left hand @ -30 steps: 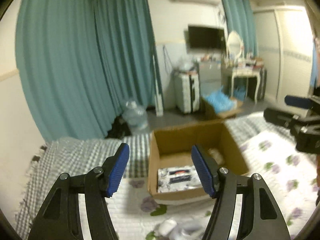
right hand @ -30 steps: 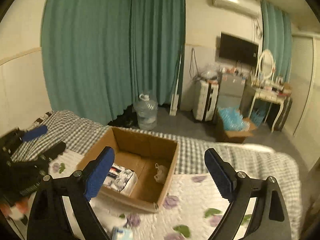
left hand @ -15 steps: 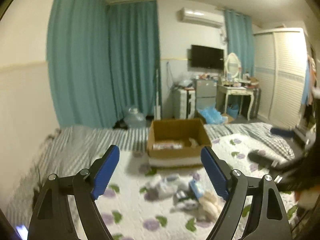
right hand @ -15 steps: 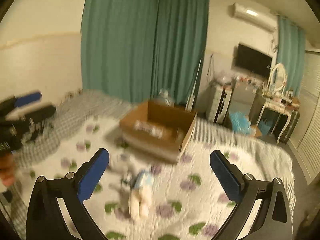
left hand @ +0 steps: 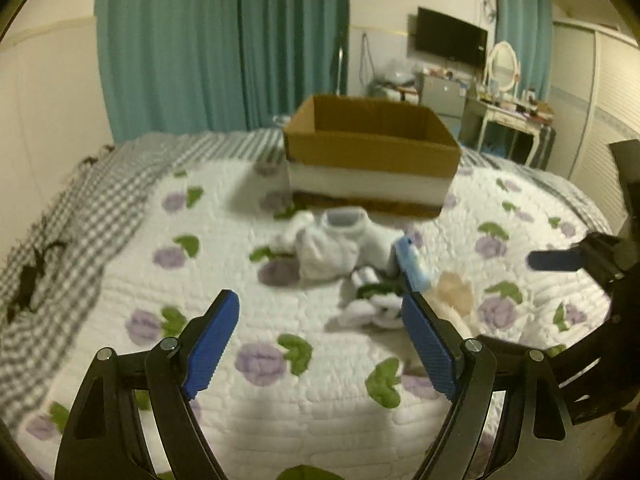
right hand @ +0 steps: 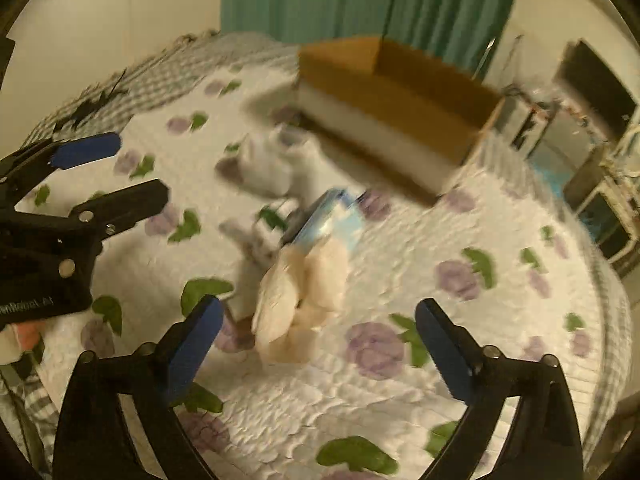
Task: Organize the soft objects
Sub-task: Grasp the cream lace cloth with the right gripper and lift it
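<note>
From your left gripper, jaws apart and empty, the white sock pile lies just before the brown cardboard box. Your right gripper, also spread, frames the cream fluffy toy, long axis pointing toward the box.

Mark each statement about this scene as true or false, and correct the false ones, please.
1. Both grippers are open. True: left gripper and right gripper hold nothing.
2. The box stands on the bed. True.
3. The cream plush is inside the box. False: it lies on the bed, in front of the right gripper.
4. The curtains are red. False: they are teal.
5. White socks lie just in front of the box. True.
</note>
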